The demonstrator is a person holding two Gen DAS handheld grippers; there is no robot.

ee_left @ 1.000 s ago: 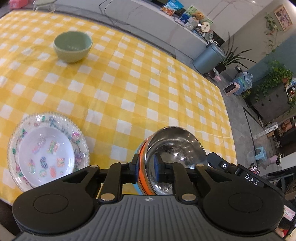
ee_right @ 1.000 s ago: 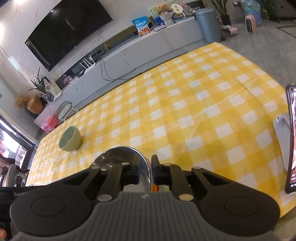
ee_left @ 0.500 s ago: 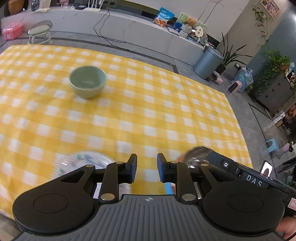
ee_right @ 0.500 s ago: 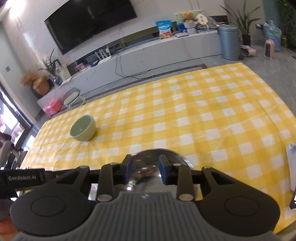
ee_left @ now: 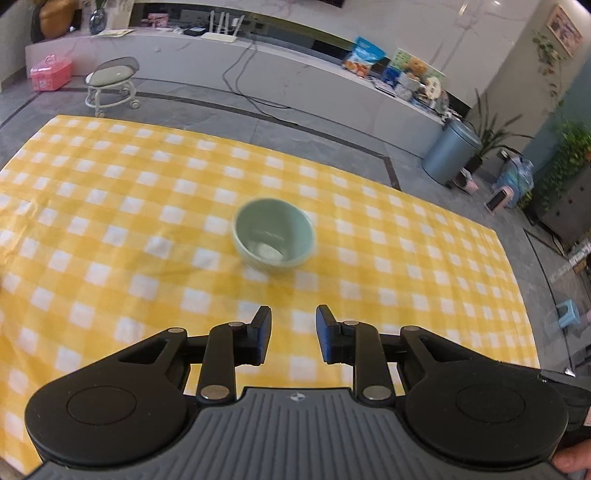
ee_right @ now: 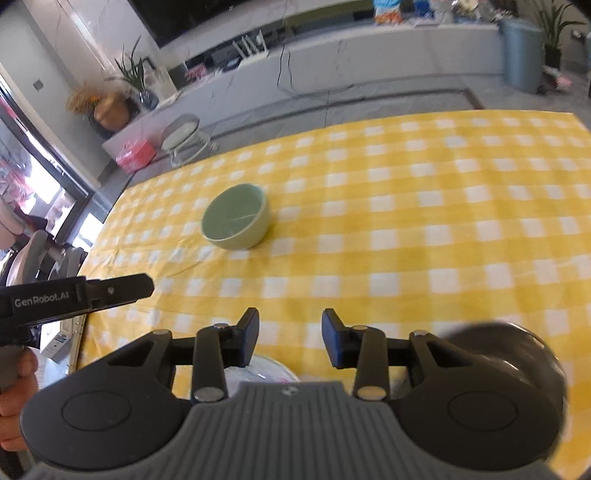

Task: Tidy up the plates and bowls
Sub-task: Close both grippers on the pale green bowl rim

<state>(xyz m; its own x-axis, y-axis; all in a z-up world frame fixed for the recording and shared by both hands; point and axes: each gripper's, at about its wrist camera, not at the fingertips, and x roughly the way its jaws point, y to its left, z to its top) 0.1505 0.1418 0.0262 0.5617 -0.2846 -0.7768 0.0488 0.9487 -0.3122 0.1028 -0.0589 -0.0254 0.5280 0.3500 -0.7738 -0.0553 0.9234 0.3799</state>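
The desk [ee_left: 110, 206] wore a yellow-and-white checked cloth and stood on a grey tiled floor [ee_left: 332, 136] crossed by dark inlaid lines. Behind it ran a long, low white marble-look ledge [ee_left: 295, 74], with cables [ee_left: 240, 74] trailing down its front and snack bags [ee_left: 364, 55] and small items crowded toward its right end. A large dark television [ee_right: 207, 18] hung on the pale wall above. A small wheeled stool [ee_left: 112, 86] and a pink case [ee_left: 50, 72] sat at the left, a blue-grey bin [ee_left: 448, 151] and potted plants [ee_left: 491, 133] at the right. Daylight came through a dark-framed window [ee_right: 37, 184] beside an orange-brown vase [ee_right: 110, 107].
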